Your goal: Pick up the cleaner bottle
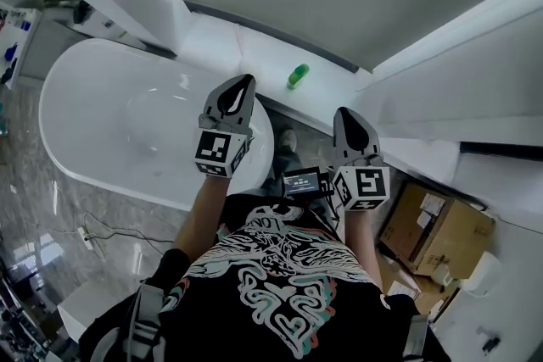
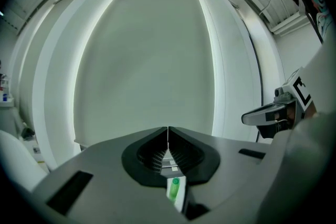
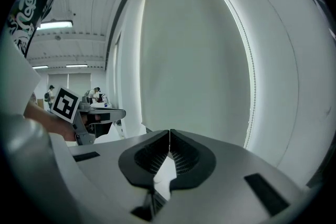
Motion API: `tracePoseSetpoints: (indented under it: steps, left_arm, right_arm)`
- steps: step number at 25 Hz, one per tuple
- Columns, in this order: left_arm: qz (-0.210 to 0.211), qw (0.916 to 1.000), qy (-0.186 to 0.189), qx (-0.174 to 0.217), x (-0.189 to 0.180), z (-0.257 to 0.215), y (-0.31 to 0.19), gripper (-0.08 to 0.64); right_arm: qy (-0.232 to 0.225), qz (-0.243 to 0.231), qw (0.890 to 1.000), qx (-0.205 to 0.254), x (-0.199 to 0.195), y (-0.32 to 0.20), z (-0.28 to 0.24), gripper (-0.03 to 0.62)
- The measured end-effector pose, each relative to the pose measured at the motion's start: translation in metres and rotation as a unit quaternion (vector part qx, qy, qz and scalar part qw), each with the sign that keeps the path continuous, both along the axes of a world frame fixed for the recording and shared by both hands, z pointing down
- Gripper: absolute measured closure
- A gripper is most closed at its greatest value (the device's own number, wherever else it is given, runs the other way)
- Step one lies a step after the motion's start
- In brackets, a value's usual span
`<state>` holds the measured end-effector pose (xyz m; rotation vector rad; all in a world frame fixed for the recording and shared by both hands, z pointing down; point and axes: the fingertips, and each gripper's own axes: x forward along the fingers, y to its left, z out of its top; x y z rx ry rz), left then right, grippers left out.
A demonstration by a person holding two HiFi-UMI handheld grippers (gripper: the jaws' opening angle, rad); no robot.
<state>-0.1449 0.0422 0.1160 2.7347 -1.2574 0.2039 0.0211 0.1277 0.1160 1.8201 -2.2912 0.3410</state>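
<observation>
A small green cleaner bottle (image 1: 297, 76) stands on the white ledge (image 1: 254, 55) behind the bathtub (image 1: 102, 114), against the wall. My left gripper (image 1: 243, 80) is shut with nothing in it, held over the tub's right end, a little left of and below the bottle. Through the gap under its closed jaws the left gripper view shows the green bottle (image 2: 175, 189). My right gripper (image 1: 344, 116) is also shut and empty, to the right of the bottle and nearer to me. In the right gripper view only the ledge and wall lie beyond the jaws (image 3: 169, 139).
Cardboard boxes (image 1: 441, 229) sit on the floor at the right. A cable (image 1: 102, 233) lies on the marble floor left of me. The wall and window frame rise just behind the ledge.
</observation>
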Motion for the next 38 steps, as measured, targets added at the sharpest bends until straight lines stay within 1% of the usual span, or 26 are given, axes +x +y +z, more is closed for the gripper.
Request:
tracePoseSetpoints:
  steps: [9, 15, 18, 21, 31, 35, 38]
  left_arm:
    - [0.002, 0.9996, -0.019, -0.022, 0.017, 0.027, -0.017, 0.541]
    - [0.000, 0.9984, -0.032, -0.047, 0.020, 0.057, -0.021, 0.541]
    - [0.003, 0.9974, -0.037, -0.061, 0.020, 0.072, -0.022, 0.541]
    - [0.010, 0.9968, -0.047, -0.064, 0.023, 0.085, -0.025, 0.541]
    - [0.017, 0.9948, -0.054, -0.085, 0.024, 0.125, -0.043, 0.541]
    - [0.022, 0.9940, -0.061, -0.088, 0.024, 0.143, -0.054, 0.541]
    - [0.024, 0.9932, -0.070, -0.090, 0.023, 0.157, -0.056, 0.541]
  right_arm:
    - [-0.001, -0.013, 1.000, -0.015, 0.011, -0.027, 0.020, 0.565]
    - [-0.005, -0.034, 0.999, -0.033, 0.008, -0.039, 0.042, 0.565]
    - [0.007, -0.039, 0.998, -0.050, 0.009, -0.046, 0.056, 0.565]
    - [0.019, -0.039, 0.997, -0.059, 0.012, -0.053, 0.071, 0.565]
    - [0.032, -0.041, 0.994, -0.097, 0.015, -0.072, 0.114, 0.564]
    - [0.070, -0.040, 0.992, -0.099, 0.018, -0.084, 0.128, 0.565]
    - [0.082, -0.043, 0.991, -0.102, 0.019, -0.090, 0.140, 0.565]
